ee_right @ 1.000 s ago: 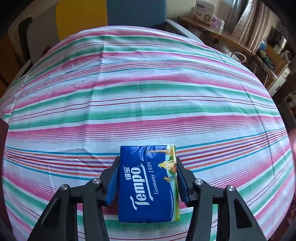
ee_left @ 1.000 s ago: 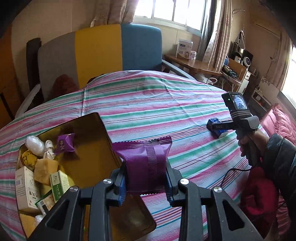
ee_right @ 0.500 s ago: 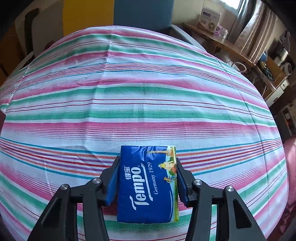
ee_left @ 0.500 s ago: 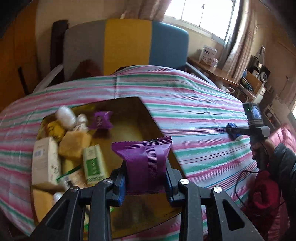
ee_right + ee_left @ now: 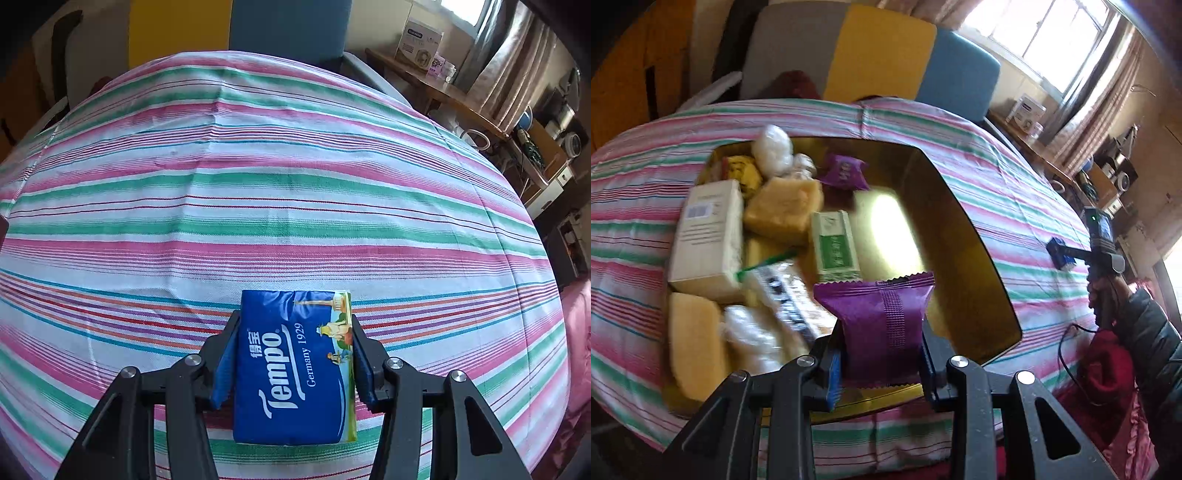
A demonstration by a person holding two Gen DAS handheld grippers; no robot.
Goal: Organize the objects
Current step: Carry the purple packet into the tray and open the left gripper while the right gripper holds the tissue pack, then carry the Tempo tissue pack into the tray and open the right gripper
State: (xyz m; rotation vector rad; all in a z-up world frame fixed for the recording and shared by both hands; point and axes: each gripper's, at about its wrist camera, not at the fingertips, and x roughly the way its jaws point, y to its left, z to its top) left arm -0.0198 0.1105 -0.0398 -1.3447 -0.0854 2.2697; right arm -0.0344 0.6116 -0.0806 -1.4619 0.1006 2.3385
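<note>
Striped tablecloth is carrying a gold tray of snacks; my left gripper is clamping a purple packet above it. Through my right camera, my right gripper is squeezing a blue tissue pack lying on the cloth.

tissue pack | "Tempo" | "Germany 1929" | other labels unreadable

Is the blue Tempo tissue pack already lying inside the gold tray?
No, the blue Tempo tissue pack sits between the right gripper pads above striped cloth.
</note>
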